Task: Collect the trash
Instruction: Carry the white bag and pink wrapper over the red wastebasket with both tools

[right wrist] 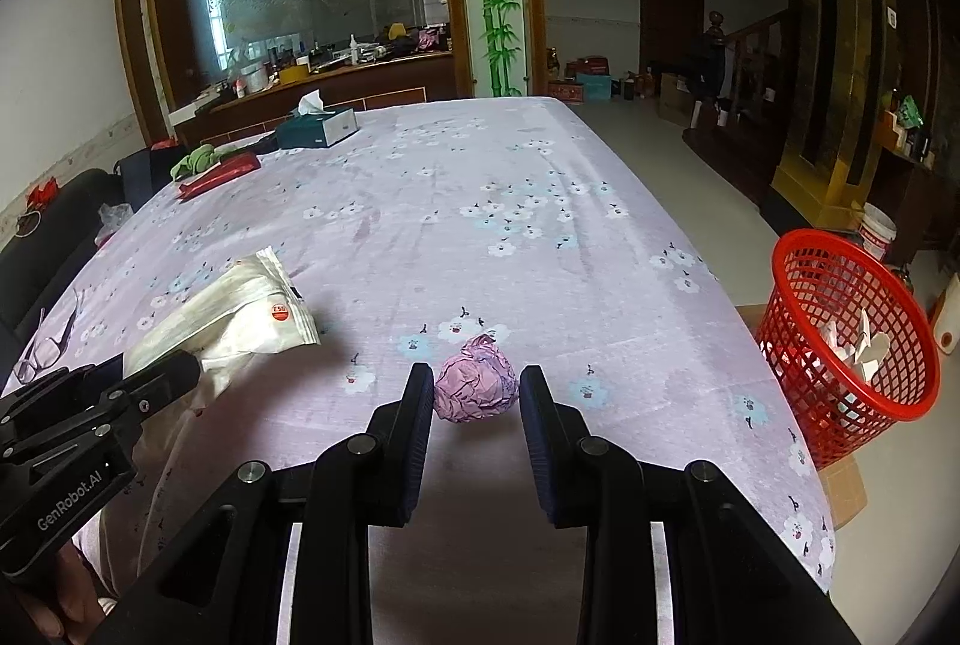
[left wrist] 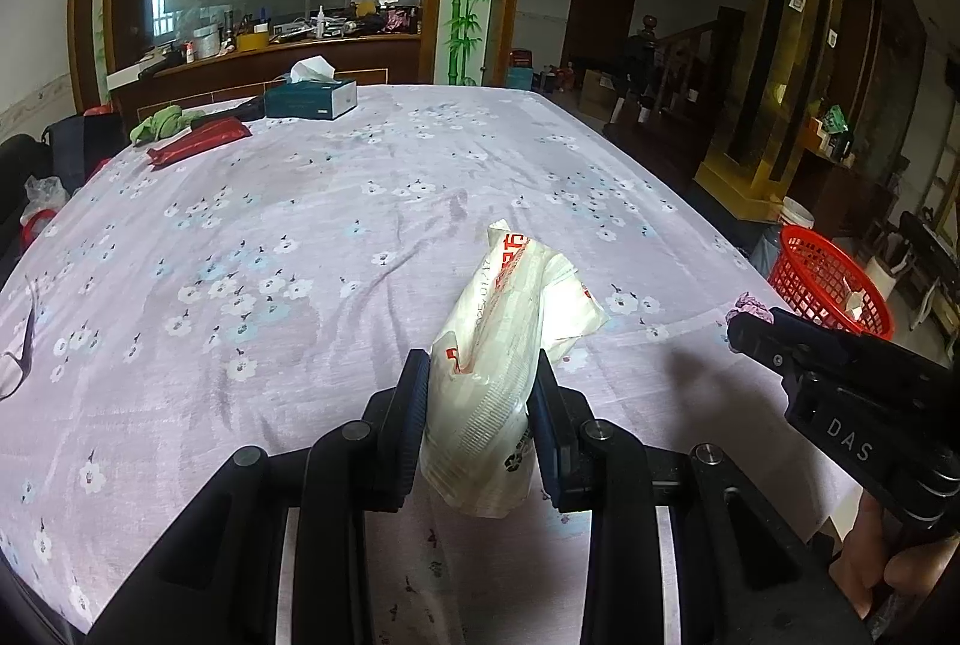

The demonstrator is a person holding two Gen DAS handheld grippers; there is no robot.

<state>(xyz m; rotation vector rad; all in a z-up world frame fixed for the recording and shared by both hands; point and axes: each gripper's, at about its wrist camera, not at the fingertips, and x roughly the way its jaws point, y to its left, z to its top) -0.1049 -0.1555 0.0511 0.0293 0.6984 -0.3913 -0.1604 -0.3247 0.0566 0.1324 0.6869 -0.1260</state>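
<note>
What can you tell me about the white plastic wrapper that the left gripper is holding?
The white plastic wrapper is a crinkled, empty-looking pack, translucent white with red printing and a round red sticker near one corner. The left gripper is shut on its lower part, so it sticks forward and up, lifted above the flowered tablecloth. Only the gripper pads appear to touch it.

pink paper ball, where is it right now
In the right wrist view the pink paper ball sits on the tablecloth between the open right gripper's fingers, near the red basket.
</note>
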